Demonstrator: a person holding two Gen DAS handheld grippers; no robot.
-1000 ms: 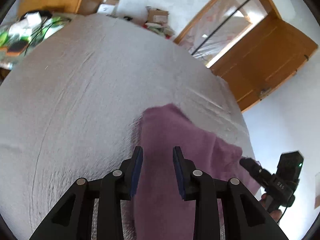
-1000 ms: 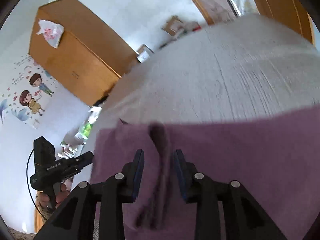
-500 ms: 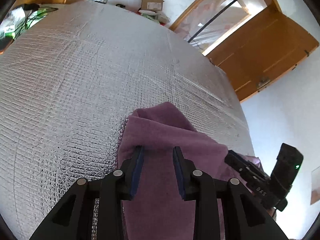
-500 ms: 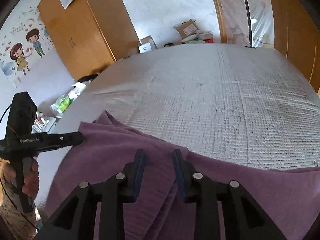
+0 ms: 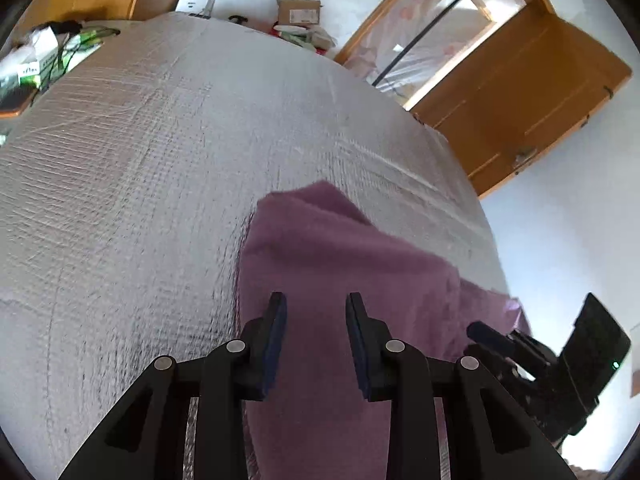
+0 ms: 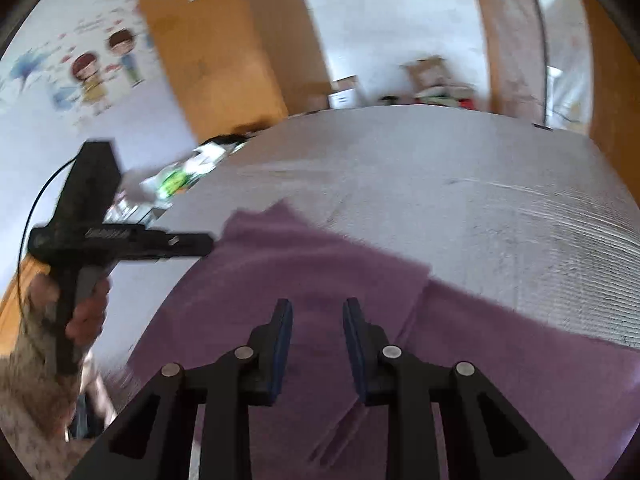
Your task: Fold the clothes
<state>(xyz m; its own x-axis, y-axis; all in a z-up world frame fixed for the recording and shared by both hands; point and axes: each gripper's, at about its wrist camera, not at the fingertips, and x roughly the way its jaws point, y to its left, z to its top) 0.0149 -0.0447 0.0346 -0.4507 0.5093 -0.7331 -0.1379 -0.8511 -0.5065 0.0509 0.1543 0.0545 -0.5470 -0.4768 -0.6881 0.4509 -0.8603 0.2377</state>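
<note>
While blur hides lettering | left gripper point(image 5: 316, 312) apart | right gripper point(image 6: 317, 318) apart above purple cloth point(image 6: 328, 264)

On the white and green carton point(image 5: 30, 68) among the clutter beside the left edge of the silver quilted surface point(image 5: 160, 160), a few dark letters show, perhaps "flex", too small to be sure. A pale line of lettering runs along the black body of the left gripper point(image 6: 108, 234), smeared beyond reading.
</note>
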